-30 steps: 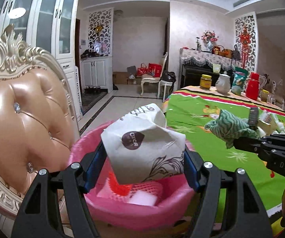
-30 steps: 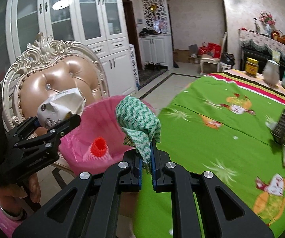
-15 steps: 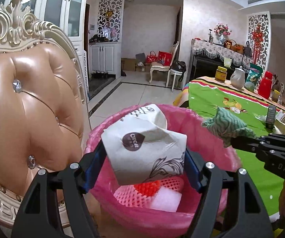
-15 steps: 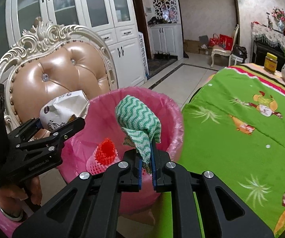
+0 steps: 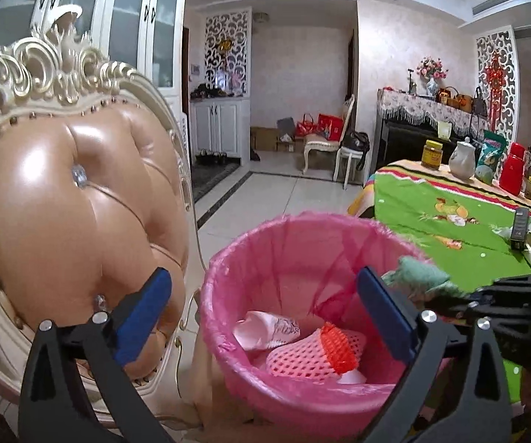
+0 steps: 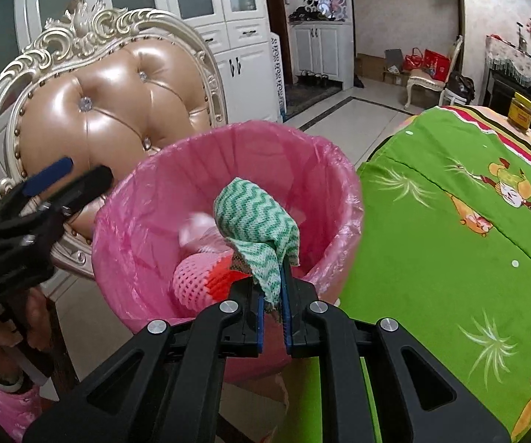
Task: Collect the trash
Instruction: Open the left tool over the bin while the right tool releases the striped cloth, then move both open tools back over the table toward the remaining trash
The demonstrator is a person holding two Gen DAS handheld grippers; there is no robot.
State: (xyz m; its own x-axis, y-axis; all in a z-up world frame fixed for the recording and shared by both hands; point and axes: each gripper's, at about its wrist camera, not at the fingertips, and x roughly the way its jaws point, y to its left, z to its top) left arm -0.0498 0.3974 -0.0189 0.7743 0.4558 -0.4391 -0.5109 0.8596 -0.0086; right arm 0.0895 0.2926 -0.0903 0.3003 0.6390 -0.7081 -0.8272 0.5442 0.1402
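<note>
Over the pink bin (image 5: 265, 280), the left tool (image 5: 261, 306) is seen with its jaws opening wide, and nothing is held between them. A crumpled paper bag (image 5: 265, 328) is seen lying inside the bin, beside a pink net (image 5: 306, 354) with a red end. A green and white cloth (image 6: 256, 229) is pinched tight by the right tool (image 6: 273, 295) above the bin's rim. The bin is placed between a chair (image 5: 73, 199) and the green bench (image 6: 450, 243).

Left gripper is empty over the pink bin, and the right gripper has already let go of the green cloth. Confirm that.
Not quite. The right gripper is shut on the green cloth, as the right wrist view shows. The left gripper is indeed empty over the pink bin, jaws opening.
</note>
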